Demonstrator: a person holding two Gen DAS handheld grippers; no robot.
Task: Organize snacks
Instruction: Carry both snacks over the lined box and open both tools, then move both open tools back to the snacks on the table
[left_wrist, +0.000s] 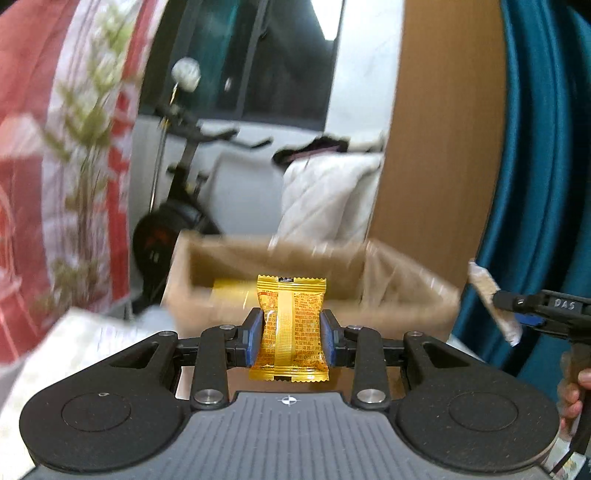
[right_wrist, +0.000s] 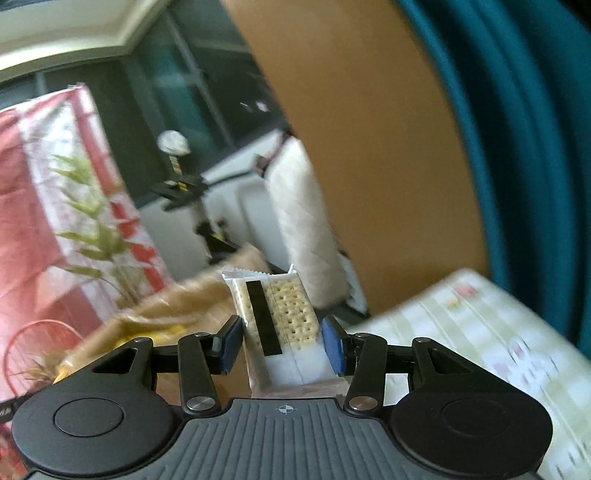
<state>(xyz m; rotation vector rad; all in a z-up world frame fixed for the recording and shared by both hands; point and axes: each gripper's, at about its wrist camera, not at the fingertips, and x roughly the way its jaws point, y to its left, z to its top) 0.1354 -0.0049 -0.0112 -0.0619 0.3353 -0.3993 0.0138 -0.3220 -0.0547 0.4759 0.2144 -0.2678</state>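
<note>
Left wrist view is showing the left claw (left_wrist: 291, 338) clamping a small yellow-orange foil snack packet (left_wrist: 291, 326), blue pads pressing both of its sides, packet standing upright with the back seam facing the lens. Just behind it an open brown cardboard box (left_wrist: 402, 291) is sitting, with something yellow lying inside, too blurry to tell what exactly. Off at the right edge, the right claw (left_wrist: 496, 301) is poking in, carrying a pale wrapper, with a person's hand (left_wrist: 574, 398) gripping the handle below.

Right wrist view is showing that claw (right_wrist: 282, 345) gripping a clear-wrapped pack of pale square crackers (right_wrist: 280, 328) with a black strip on it, tilted a bit to the left, pads sitting against its sides. To the right, a counter (right_wrist: 480, 332) covered in a light checked cloth is stretching away. Everything in the background is smearing badly.
</note>
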